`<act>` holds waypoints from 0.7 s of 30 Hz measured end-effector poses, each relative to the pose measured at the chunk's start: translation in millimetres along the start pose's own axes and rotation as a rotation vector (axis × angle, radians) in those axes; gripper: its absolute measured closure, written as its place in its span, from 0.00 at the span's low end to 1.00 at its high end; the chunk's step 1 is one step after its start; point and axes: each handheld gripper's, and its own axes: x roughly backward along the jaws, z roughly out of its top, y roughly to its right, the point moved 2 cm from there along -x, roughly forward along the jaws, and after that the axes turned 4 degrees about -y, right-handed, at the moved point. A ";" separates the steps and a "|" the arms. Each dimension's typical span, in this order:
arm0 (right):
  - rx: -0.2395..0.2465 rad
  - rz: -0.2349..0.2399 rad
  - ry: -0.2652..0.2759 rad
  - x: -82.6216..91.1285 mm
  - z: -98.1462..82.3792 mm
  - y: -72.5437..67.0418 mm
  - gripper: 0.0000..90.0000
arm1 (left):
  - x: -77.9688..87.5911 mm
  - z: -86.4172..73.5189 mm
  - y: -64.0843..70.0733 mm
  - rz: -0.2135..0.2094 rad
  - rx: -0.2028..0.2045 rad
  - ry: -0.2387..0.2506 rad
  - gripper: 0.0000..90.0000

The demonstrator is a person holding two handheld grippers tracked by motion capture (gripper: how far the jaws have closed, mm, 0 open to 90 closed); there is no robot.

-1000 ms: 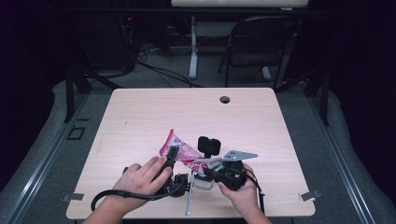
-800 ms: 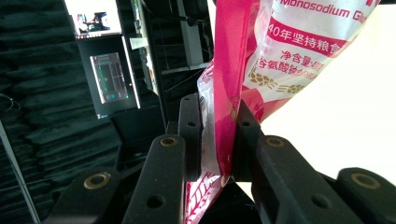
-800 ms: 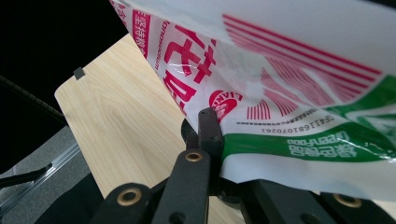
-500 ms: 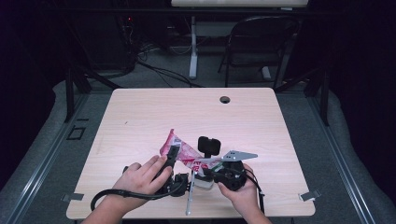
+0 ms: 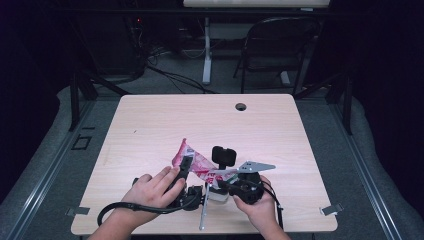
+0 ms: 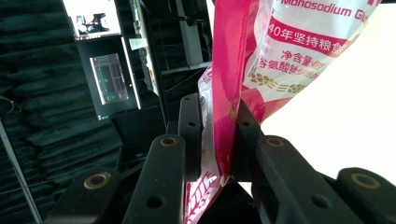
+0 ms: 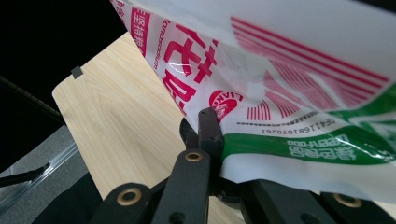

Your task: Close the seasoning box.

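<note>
Pinching a pink-and-white printed packet [image 5: 197, 162] from both ends, low near the front edge of the wooden table [image 5: 150, 125]. Starting on the left: left hand [image 5: 152, 190] wrapped round the left gripper [image 5: 186, 162], jaws narrowed onto the pink sealed edge of the packet; in the left gripper view the film [image 6: 224, 121] sits squeezed flat between the two black pads, with white printed plastic fanning up and to the right of them. Black cable [image 5: 120, 209] looping off that gripper toward the table's front edge, left of the packet. Moving right: packet held up off the wood, slanting between the two grippers, pink end up and to the left, white end lower toward the right. Small white block [image 5: 218, 194] sitting just below the packet, between the hands, can't tell what it is. Thin metal rod [image 5: 204, 212] lying just left of that block, reaching toward the front edge. Then the right gripper [image 5: 227, 184] in the right hand [image 5: 257, 207], clamped tight on the white-and-green end of the packet; in the right gripper view the plastic [image 7: 299, 107] drapes over the jaws and hides one of them. Grey three-cornered plate [image 5: 256, 166] on top of that gripper, black boxy mount [image 5: 223, 155] standing up just behind the packet. Way behind the packet, a round cable hole [image 5: 241, 106] near the table's far edge, and past that a dark folding chair [image 5: 280, 50] on the floor.
</note>
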 end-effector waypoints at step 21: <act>0.000 0.002 -0.010 -1.3 -0.9 -0.2 1.00 | 1.1 2.0 -0.5 0.001 -0.006 0.009 0.88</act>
